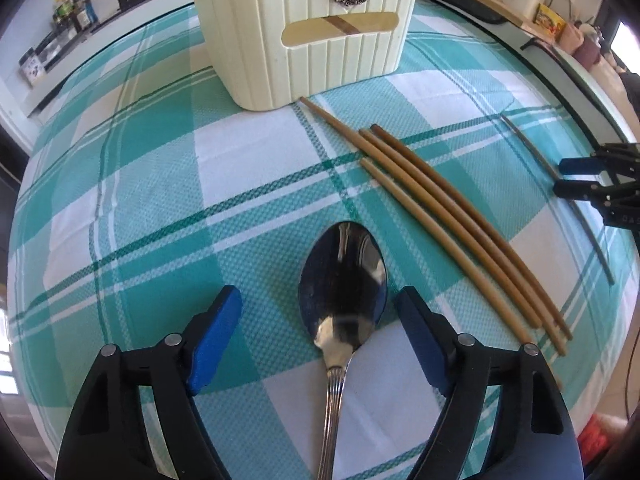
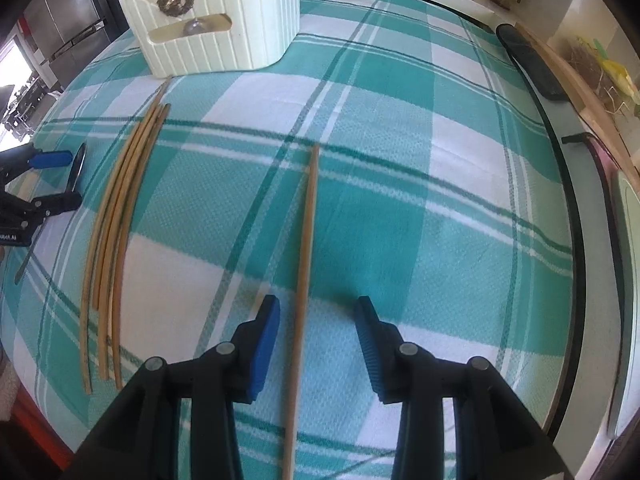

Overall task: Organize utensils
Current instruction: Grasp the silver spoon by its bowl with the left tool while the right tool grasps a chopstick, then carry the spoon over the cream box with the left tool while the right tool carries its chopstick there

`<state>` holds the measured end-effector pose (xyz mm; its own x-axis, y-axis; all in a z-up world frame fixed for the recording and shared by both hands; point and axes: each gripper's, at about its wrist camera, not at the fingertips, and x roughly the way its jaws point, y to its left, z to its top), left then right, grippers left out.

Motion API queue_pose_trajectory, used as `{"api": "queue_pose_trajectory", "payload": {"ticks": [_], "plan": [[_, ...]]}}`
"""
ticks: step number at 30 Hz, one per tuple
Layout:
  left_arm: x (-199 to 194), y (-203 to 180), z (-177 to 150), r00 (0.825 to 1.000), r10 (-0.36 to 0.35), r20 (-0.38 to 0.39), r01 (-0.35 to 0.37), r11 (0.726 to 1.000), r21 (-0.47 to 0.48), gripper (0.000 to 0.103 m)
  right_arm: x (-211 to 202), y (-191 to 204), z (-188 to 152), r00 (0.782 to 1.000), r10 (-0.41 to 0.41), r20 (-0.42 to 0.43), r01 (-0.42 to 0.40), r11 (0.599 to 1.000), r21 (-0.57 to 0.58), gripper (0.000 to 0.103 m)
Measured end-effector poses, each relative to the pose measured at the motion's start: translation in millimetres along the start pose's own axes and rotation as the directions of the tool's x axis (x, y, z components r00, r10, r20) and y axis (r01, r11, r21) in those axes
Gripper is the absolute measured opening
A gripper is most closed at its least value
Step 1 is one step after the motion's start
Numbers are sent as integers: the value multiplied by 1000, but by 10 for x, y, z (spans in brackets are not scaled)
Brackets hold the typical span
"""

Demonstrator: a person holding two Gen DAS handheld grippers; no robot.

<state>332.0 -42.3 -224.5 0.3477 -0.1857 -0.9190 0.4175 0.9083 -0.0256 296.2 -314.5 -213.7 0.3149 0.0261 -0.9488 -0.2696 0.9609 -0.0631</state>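
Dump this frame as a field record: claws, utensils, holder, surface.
left claw: open, straddling the spoon, no contact seen
right claw: open, straddling a lone chopstick
chopstick bundle: four, flat on the cloth, between spoon and lone chopstick
holder: cream, ribbed, upright at the far end
surface: teal plaid cloth
held: nothing
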Motion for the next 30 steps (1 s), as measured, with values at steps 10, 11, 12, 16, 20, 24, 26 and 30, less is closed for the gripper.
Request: {"api": "queue_pose_trajectory", "payload": {"ticks": [10,11,12,16,20,24,26,30], "plan": [[-133,-102,112,999,1,52,-3,999,35,41,114,82,521,1000,-14,11,14,1000,23,6],[-228,-77,93,997,1,73,-3,1000,27,41,42,96,506,999,1,32,-2,999,32,6],[-348,-46,70,995,-6,98,4,1000,17,41,-67,119,465,998,15,67,-18,999,40,6],[-902,39,-47,979,-33,200,32,999,6,41,-688,196,280,970,98,223,-112,992,52,6],[-1418,125,-188,955,-50,292,52,999,1,41,-1266,296,130,926,153,344,-172,985,23,6],[-1749,264,-262,932,-68,355,87,996,-36,41,-1567,414,49,894,153,422,-167,986,-2,6],[-1858,317,-278,922,-89,377,117,992,-54,41,-1625,425,64,878,149,455,-163,987,-10,6],[-2013,377,-239,906,-95,413,132,989,-63,41,-1768,495,121,846,125,518,-130,991,-26,6]]}}
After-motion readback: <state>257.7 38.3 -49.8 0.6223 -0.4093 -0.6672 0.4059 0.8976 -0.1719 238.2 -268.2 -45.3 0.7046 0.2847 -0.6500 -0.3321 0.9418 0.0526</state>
